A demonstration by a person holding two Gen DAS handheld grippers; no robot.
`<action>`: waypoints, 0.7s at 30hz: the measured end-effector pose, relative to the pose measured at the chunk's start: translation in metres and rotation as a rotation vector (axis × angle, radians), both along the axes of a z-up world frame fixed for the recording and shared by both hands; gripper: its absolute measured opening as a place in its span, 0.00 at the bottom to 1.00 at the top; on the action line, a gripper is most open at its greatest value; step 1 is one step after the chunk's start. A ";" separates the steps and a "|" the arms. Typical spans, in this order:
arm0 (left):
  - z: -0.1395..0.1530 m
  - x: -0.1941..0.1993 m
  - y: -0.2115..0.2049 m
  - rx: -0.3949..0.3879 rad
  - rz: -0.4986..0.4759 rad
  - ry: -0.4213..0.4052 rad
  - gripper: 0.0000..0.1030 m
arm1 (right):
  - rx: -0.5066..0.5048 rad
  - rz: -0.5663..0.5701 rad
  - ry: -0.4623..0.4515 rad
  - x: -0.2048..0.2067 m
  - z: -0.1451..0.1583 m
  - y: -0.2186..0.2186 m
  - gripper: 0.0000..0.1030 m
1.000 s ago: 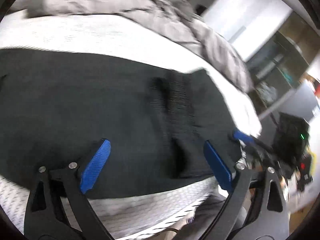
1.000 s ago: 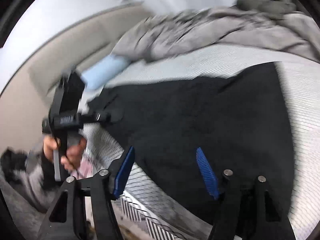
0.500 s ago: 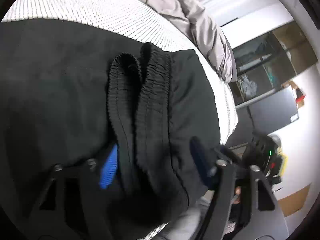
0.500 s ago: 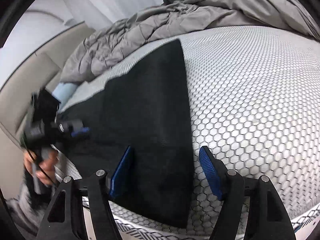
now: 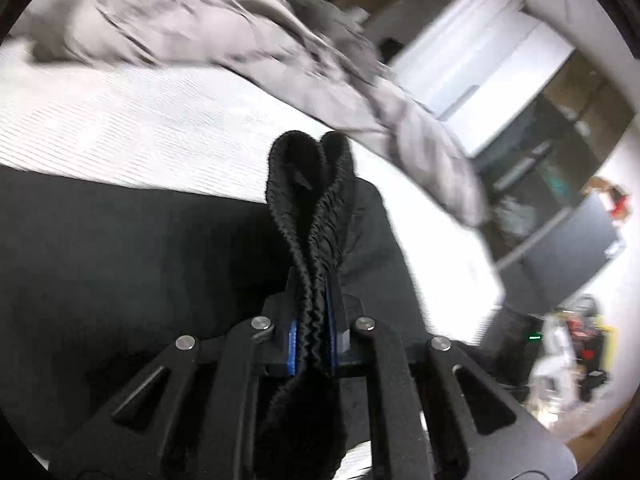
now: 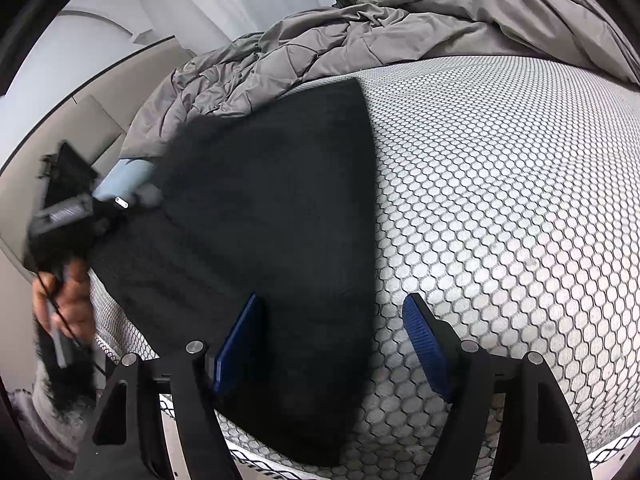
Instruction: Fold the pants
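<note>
Left wrist view: your left gripper (image 5: 311,320) is clamping the bunched waistband (image 5: 310,184) of the black pants (image 5: 120,248) lying across the mattress (image 6: 500,200). Your right gripper (image 6: 332,344) is opening wide, straddling the pants' edge without pinching it. No fold is showing; open mattress is lying beyond, the duvet (image 6: 360,32) behind.

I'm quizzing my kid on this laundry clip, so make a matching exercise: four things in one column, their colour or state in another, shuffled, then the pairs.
Things:
1. pants
2. mattress
3. blanket
4. left gripper

States:
A. crumpled, grey
B. closing on a bunched waistband
C. black, spread flat
D. white, honeycomb pattern

Pairs: 1-C, 2-D, 3-A, 4-B
</note>
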State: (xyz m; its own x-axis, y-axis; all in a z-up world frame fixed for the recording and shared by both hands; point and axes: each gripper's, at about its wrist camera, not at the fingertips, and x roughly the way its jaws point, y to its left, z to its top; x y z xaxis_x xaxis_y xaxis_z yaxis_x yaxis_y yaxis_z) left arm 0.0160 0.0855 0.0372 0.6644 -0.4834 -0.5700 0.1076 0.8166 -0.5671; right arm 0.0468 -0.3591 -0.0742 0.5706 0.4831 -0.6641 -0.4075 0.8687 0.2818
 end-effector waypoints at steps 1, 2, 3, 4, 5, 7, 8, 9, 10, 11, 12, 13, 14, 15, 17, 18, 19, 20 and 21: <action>-0.006 -0.001 0.010 0.059 0.046 0.040 0.11 | 0.006 0.009 0.000 0.000 0.000 0.003 0.74; -0.018 0.002 0.014 0.115 0.066 0.101 0.13 | 0.011 0.015 0.001 0.000 0.000 0.005 0.75; -0.035 0.008 0.015 0.169 0.050 0.186 0.15 | 0.015 0.023 -0.001 -0.001 -0.001 0.008 0.78; -0.051 0.010 0.018 0.180 0.036 0.242 0.20 | 0.017 0.030 -0.004 0.000 -0.002 0.011 0.79; -0.058 0.006 0.024 0.138 0.041 0.230 0.22 | 0.016 0.031 -0.003 0.000 -0.003 0.013 0.79; -0.056 -0.002 0.031 0.094 0.056 0.207 0.31 | 0.009 0.026 0.002 -0.002 -0.003 0.015 0.79; -0.054 -0.006 0.035 0.081 0.065 0.208 0.34 | 0.006 0.028 0.003 -0.004 -0.002 0.016 0.79; -0.051 -0.011 0.038 0.066 0.077 0.197 0.36 | 0.003 0.040 0.004 -0.007 0.000 0.017 0.79; -0.048 -0.014 0.039 0.069 0.086 0.188 0.39 | 0.009 0.054 0.007 -0.010 0.001 0.017 0.79; -0.044 -0.020 0.039 0.086 0.091 0.171 0.39 | 0.022 0.066 0.012 -0.013 0.002 0.016 0.78; -0.041 -0.026 0.037 0.108 0.088 0.152 0.39 | 0.051 0.085 0.028 -0.016 0.004 0.015 0.76; -0.037 -0.029 0.035 0.123 0.084 0.140 0.42 | 0.070 0.095 0.039 -0.018 0.005 0.014 0.72; -0.030 -0.034 0.028 0.142 0.078 0.126 0.50 | 0.095 0.108 0.055 -0.020 0.005 0.014 0.70; -0.026 -0.037 0.021 0.160 0.072 0.110 0.53 | 0.121 0.115 0.081 -0.021 0.003 0.015 0.64; -0.021 -0.044 0.015 0.204 0.062 0.090 0.55 | 0.153 0.097 0.123 -0.018 -0.004 0.017 0.51; -0.021 -0.044 0.013 0.225 0.062 0.095 0.55 | 0.169 0.090 0.143 -0.013 -0.008 0.023 0.39; -0.021 -0.049 0.017 0.223 0.062 0.114 0.55 | 0.181 0.080 0.153 -0.012 -0.013 0.023 0.26; -0.025 -0.049 0.020 0.203 0.063 0.131 0.55 | 0.197 0.071 0.145 -0.014 -0.015 0.023 0.20; -0.028 -0.050 0.022 0.171 0.067 0.148 0.55 | 0.211 0.073 0.127 -0.020 -0.015 0.021 0.11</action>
State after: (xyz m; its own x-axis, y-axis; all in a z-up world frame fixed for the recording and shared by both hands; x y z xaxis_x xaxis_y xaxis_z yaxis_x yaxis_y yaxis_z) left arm -0.0342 0.1076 0.0095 0.5947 -0.3290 -0.7335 -0.0241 0.9047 -0.4254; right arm 0.0270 -0.3377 -0.0889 0.4476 0.6552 -0.6086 -0.4165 0.7550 0.5065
